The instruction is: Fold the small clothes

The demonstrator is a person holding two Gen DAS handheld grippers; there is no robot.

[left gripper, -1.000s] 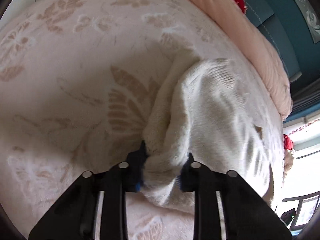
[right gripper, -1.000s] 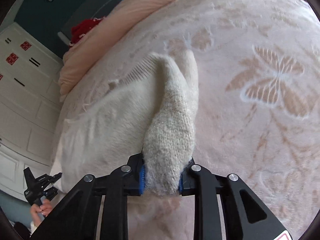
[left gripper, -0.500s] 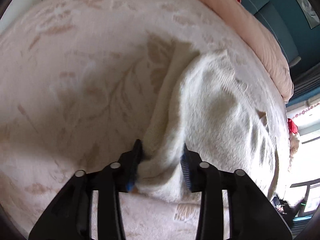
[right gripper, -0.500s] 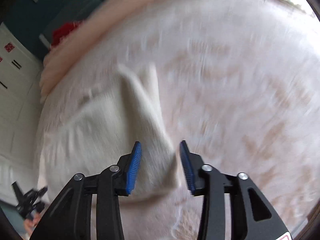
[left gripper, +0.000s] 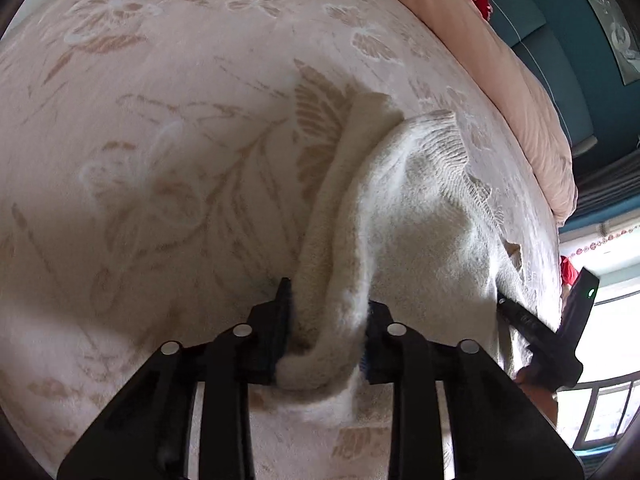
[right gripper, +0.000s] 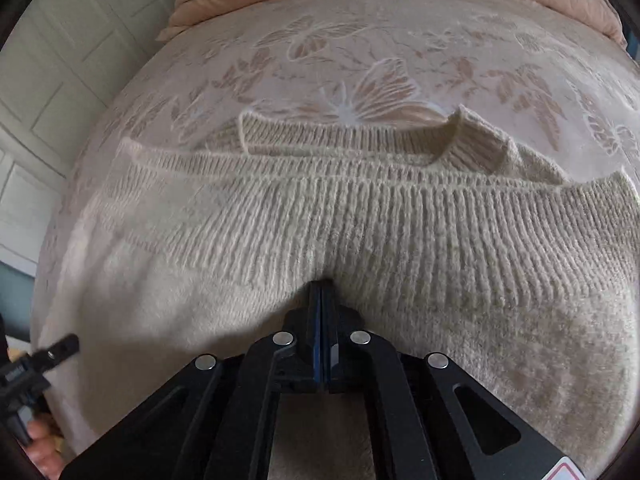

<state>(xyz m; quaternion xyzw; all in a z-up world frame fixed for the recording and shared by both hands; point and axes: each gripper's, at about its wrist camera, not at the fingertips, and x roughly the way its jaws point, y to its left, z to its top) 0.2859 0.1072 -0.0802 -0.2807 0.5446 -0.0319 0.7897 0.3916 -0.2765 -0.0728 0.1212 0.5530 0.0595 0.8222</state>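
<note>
— Filling both views is the pink blanket [left gripper: 168, 168] with its pale butterfly and leaf pattern, right?
— Yes, and a peach duvet [left gripper: 516, 92] runs along the upper right of the left wrist view, across the top edge in the right wrist view.
— Where is the garment?
— The cream knit sweater [right gripper: 360, 232] lies on the blanket, spread across the middle and lower part of the right wrist view, ribbed hem toward the top. In the left wrist view it sits right of centre, one bunched fold trailing down to the bottom middle.
— And the fingers?
— The left gripper [left gripper: 324, 336] is narrowed around that bunched fold, fabric pressed between its pads. The right gripper [right gripper: 321, 320] has its blue pads pressed together at lower centre, its tips resting against the sweater; whether any knit is pinched between them I cannot tell.
</note>
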